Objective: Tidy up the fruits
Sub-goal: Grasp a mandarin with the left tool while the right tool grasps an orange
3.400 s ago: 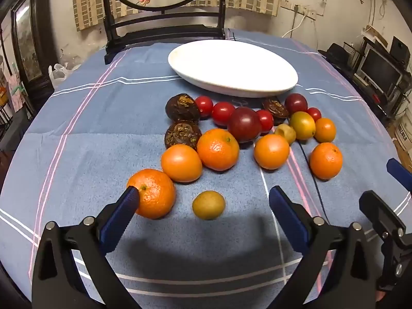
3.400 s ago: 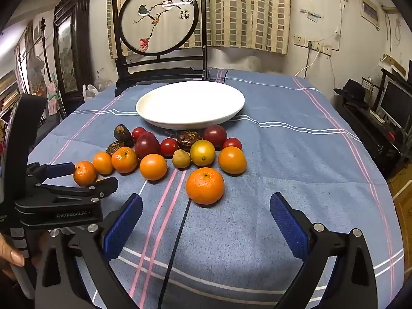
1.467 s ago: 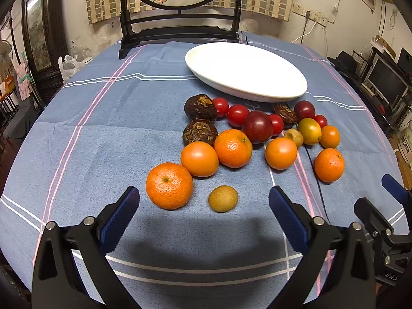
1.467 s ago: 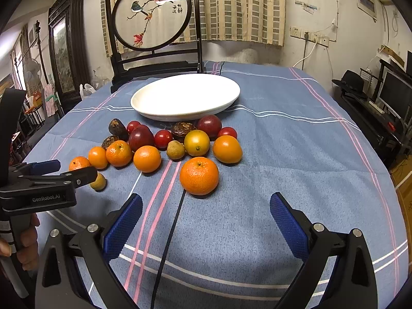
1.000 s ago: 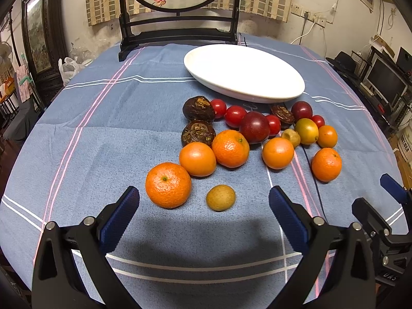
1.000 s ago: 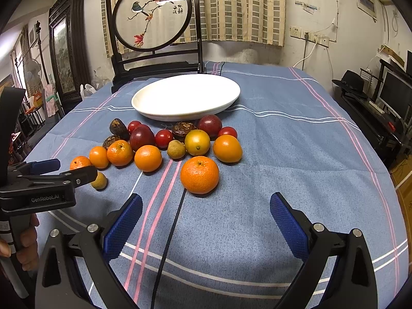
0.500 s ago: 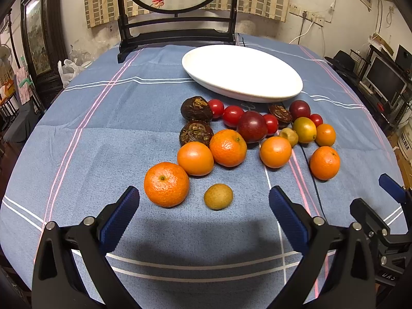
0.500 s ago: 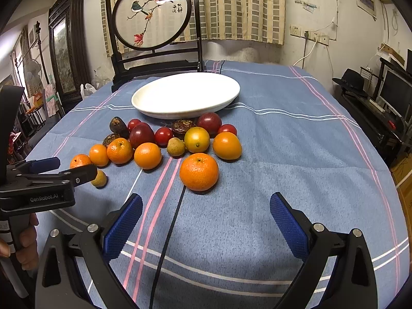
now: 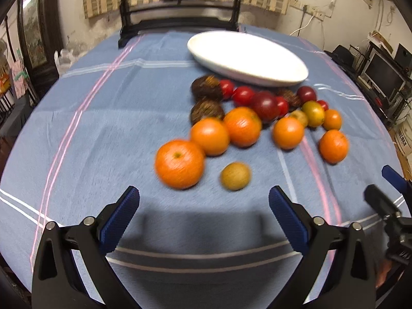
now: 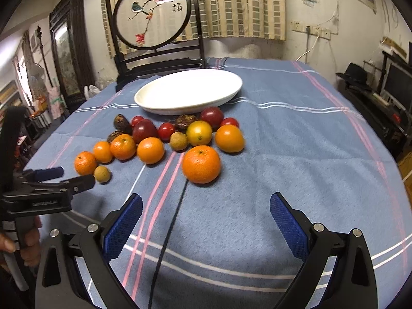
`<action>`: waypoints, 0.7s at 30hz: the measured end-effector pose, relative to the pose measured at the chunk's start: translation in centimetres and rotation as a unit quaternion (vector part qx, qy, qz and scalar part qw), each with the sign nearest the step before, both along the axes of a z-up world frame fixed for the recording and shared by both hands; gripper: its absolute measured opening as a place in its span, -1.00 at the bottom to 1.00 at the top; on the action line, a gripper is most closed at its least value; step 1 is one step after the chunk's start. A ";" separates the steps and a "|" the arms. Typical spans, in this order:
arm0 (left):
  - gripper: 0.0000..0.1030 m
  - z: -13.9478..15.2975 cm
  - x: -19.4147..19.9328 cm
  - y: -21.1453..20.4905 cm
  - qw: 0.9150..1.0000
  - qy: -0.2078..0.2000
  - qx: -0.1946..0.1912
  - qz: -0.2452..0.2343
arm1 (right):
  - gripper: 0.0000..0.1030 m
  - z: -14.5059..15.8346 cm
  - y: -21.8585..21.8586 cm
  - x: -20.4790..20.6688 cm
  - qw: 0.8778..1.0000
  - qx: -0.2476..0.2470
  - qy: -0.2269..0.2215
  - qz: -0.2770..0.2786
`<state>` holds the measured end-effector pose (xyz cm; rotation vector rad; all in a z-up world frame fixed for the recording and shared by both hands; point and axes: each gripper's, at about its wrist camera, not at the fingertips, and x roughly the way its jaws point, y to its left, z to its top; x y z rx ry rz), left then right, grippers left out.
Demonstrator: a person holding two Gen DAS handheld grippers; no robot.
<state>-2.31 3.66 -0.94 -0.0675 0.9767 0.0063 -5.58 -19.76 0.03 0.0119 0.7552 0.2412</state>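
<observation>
A white oval plate [image 9: 247, 58] [image 10: 189, 91] lies empty at the far side of the blue cloth. In front of it lies a loose cluster of fruit: several oranges, red tomatoes, dark plums and brown wrinkled fruits. Nearest my left gripper [image 9: 203, 213] are a big orange [image 9: 179, 164] and a small brown-green fruit [image 9: 235, 176]. That gripper is open and holds nothing. My right gripper [image 10: 206, 219] is open too, just short of another big orange [image 10: 201, 164]. The left gripper [image 10: 52, 179] shows at the left of the right wrist view.
A dark wooden stand with a round painted screen [image 10: 153, 13] rises behind the plate. A black cord [image 10: 170, 229] runs over the cloth toward the right gripper. A person's hand [image 10: 28, 244] grips the left tool. Furniture and monitors [image 10: 396, 82] stand to the right.
The left gripper has moved a little forward and left, so the fruits look closer and shifted right; its view is motion-blurred. The right gripper has crept slightly toward the big orange. Both stayed open.
</observation>
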 end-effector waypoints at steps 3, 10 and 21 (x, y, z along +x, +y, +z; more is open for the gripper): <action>0.91 -1.0 0.5 0.7 1.000 0.018 -0.001 0.002 | 0.93 -0.2 0.1 0.1 1.000 0.009 0.007 0.014; 0.77 -1.3 2.4 0.8 0.999 0.032 -0.003 -0.010 | 0.93 -0.2 -0.5 0.6 0.999 0.018 0.017 0.026; 0.37 -1.4 2.8 3.0 0.998 0.042 -0.005 -0.040 | 0.93 0.0 -0.9 1.6 0.999 0.017 0.022 0.029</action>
